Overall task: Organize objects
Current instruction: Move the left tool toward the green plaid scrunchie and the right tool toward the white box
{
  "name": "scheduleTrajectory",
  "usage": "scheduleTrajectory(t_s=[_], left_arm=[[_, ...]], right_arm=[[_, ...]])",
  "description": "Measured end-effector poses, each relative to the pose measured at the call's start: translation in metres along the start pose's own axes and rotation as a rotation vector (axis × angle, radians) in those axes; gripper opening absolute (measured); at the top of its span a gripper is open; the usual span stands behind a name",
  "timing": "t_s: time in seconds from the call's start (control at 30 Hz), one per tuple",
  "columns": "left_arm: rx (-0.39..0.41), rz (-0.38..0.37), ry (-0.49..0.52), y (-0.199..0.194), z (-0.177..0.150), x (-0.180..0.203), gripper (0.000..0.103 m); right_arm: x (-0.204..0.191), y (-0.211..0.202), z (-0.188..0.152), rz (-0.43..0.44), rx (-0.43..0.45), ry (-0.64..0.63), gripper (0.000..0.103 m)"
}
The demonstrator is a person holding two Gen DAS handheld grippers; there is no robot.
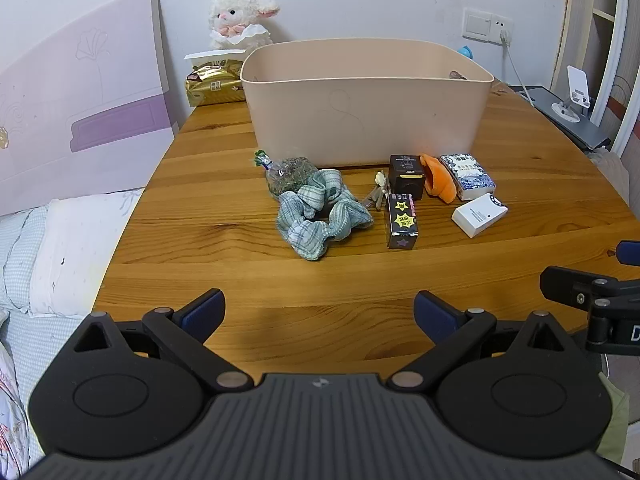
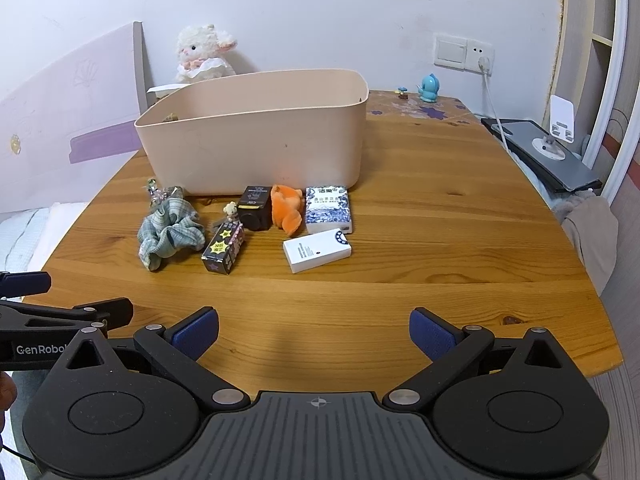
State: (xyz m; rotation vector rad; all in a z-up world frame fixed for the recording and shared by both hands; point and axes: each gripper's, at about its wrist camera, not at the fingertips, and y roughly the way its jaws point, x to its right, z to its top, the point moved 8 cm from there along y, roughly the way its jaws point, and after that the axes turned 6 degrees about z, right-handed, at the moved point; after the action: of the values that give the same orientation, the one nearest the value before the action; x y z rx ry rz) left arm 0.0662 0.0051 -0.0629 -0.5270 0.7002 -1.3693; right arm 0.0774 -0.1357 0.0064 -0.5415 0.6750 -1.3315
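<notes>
1. The beige bin [image 1: 366,114] gives almost nothing away inside: its near wall blocks the floor, and only a small brownish scrap [image 1: 457,75] peeks over the far rim, too little to name.
2. The right gripper [image 1: 624,276] is sliced off by the left wrist view's right edge, so its fingertips can't be read there.
3. The clear bag [image 1: 289,174] sits half buried behind the green scrunchie [image 1: 320,212]; contents unclear.
4. The print on the blue-and-white box [image 2: 328,209] is too small to make out.
5. The little charm [image 2: 230,211] by the starred box [image 2: 225,249] is too tiny to tell.
</notes>
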Motion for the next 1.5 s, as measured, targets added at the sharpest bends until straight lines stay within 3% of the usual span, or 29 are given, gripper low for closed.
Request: scheduleTrajectory(t_s=[1.0, 1.5], left_arm=[[-0.015, 0.0, -0.012, 0.014, 0.003, -0.008, 0.101], [-0.045, -0.009, -0.028, 0.047, 0.013, -0.017, 0.101]], right_arm=[[-0.001, 0.016, 0.005, 0.01, -0.019, 0.001, 0.103], [0.002, 0.047, 0.016, 0.009, -0.036, -0.017, 0.103]])
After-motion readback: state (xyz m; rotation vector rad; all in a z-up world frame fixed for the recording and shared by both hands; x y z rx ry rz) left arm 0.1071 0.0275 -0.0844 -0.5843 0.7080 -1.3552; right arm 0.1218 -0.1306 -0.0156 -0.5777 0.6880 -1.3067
